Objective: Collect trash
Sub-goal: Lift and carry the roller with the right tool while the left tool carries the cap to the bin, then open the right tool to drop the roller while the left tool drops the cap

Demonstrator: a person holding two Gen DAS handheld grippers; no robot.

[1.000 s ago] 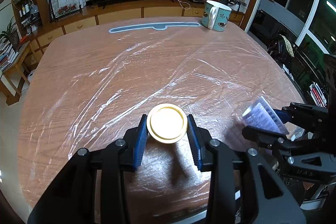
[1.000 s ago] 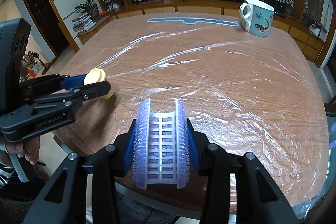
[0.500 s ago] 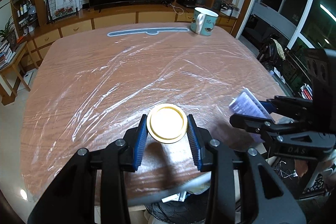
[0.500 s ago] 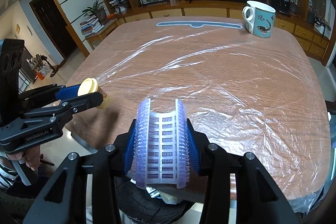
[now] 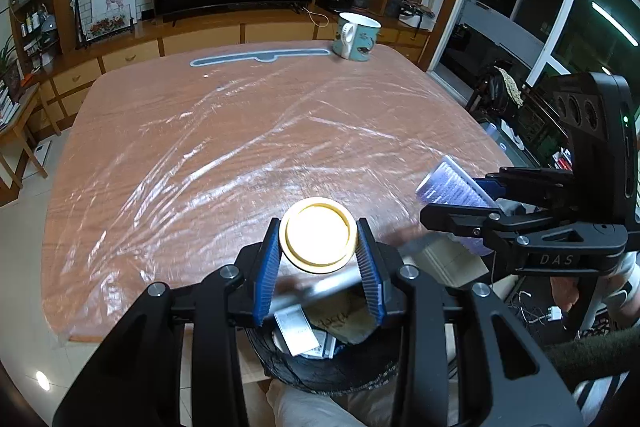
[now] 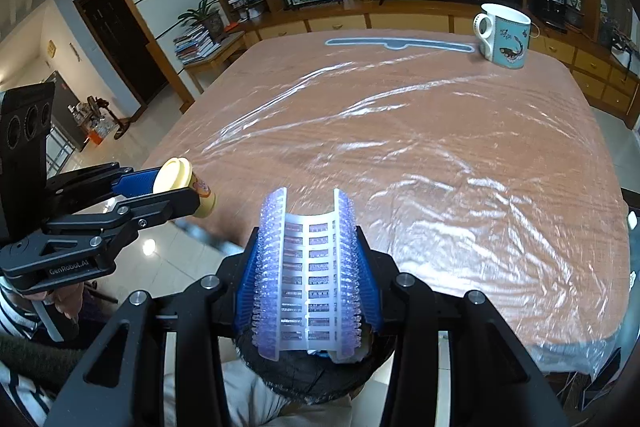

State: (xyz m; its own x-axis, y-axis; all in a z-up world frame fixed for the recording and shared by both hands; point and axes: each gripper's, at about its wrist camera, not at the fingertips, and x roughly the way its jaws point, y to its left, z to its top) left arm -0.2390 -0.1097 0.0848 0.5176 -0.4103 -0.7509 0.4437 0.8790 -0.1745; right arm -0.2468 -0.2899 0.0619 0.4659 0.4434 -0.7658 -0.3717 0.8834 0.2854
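Note:
My left gripper [image 5: 319, 263] is shut on a small yellow tub with a round lid [image 5: 318, 241], held past the table's near edge above a black-lined bin [image 5: 320, 363] with paper scraps in it. The tub also shows in the right wrist view [image 6: 188, 187]. My right gripper [image 6: 308, 287] is shut on a curved purple-and-white bristled plastic piece [image 6: 308, 267], also above the bin [image 6: 312, 379]. In the left wrist view that piece [image 5: 452, 187] is at the right.
The wooden table [image 5: 240, 131] is covered with clear plastic film. A teal and white mug [image 5: 356, 37] stands at the far right corner, a grey-blue strip [image 5: 260, 57] lies along the far edge. Cabinets and a TV stand behind.
Both grippers have pulled back from over the table to beyond its near edge, still holding their items. The bin has come into view below them.

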